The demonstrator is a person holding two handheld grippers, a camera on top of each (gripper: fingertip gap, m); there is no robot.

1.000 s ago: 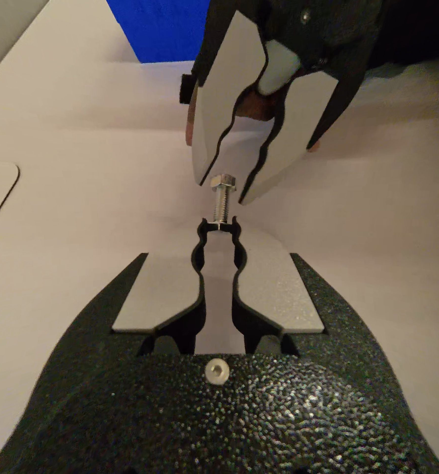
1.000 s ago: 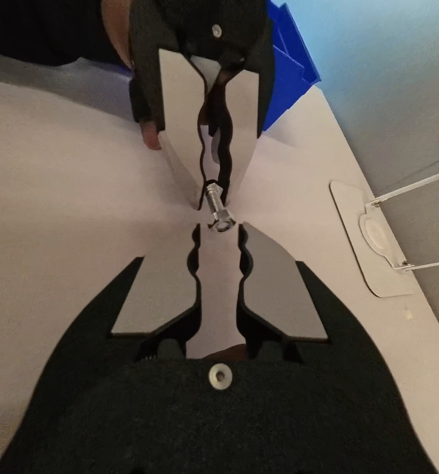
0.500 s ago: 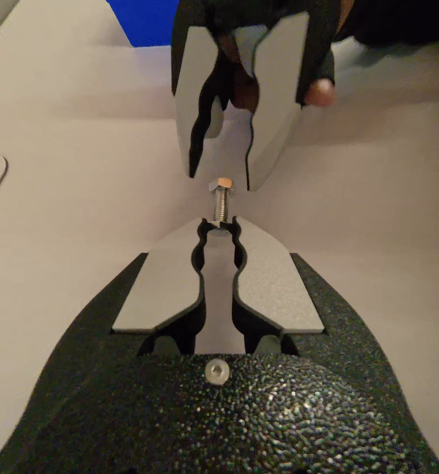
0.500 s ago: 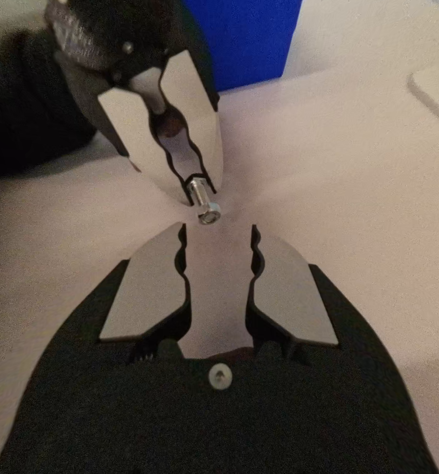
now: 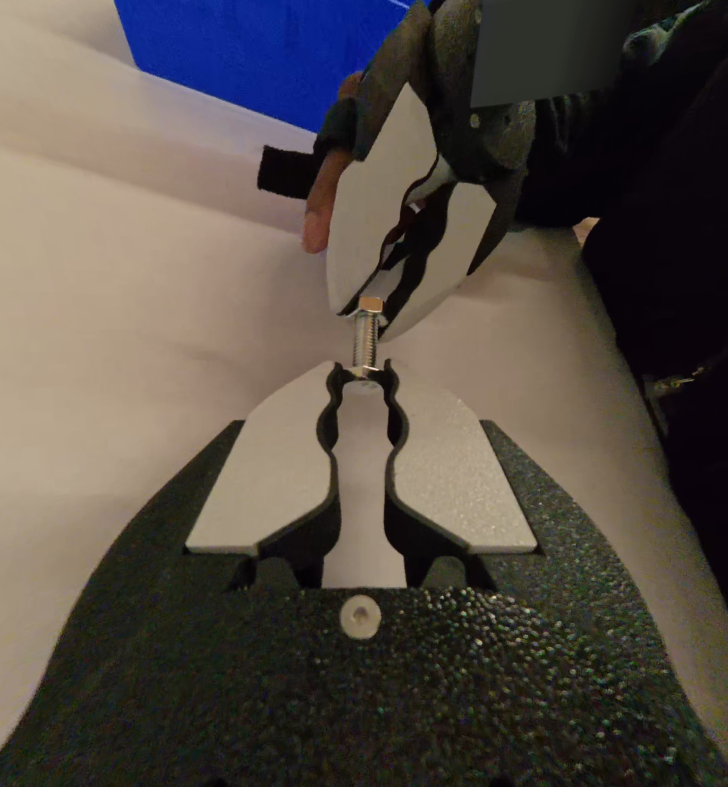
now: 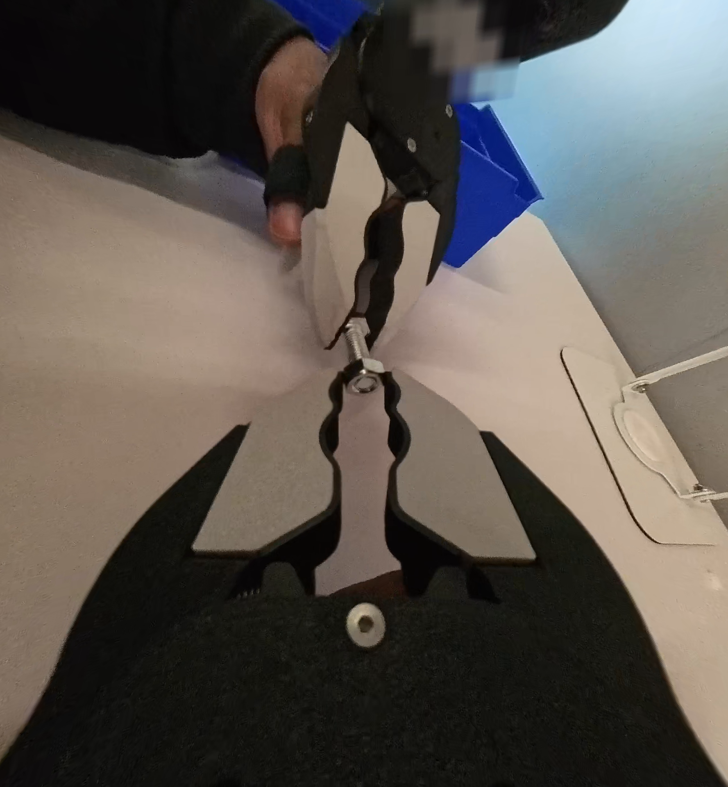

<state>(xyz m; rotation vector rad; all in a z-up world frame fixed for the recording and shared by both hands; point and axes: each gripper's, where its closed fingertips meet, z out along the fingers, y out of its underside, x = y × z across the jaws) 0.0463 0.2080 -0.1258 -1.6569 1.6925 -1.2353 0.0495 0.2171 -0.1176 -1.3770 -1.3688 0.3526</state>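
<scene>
The blue bin (image 6: 489,187) at the upper right of the right wrist view is cut off, its inside hidden. At frame centre above the white table (image 5: 98,340), the left gripper (image 5: 361,371) clamps one end of a silver bolt (image 5: 365,340); the right gripper (image 6: 363,374) clamps the hexagonal piece (image 6: 364,374) at the other end

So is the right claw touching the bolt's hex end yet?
Touching. In the right wrist view the right claw's fingertips press both sides of the hex piece on the bolt; the left claw grips the opposite end.
</scene>
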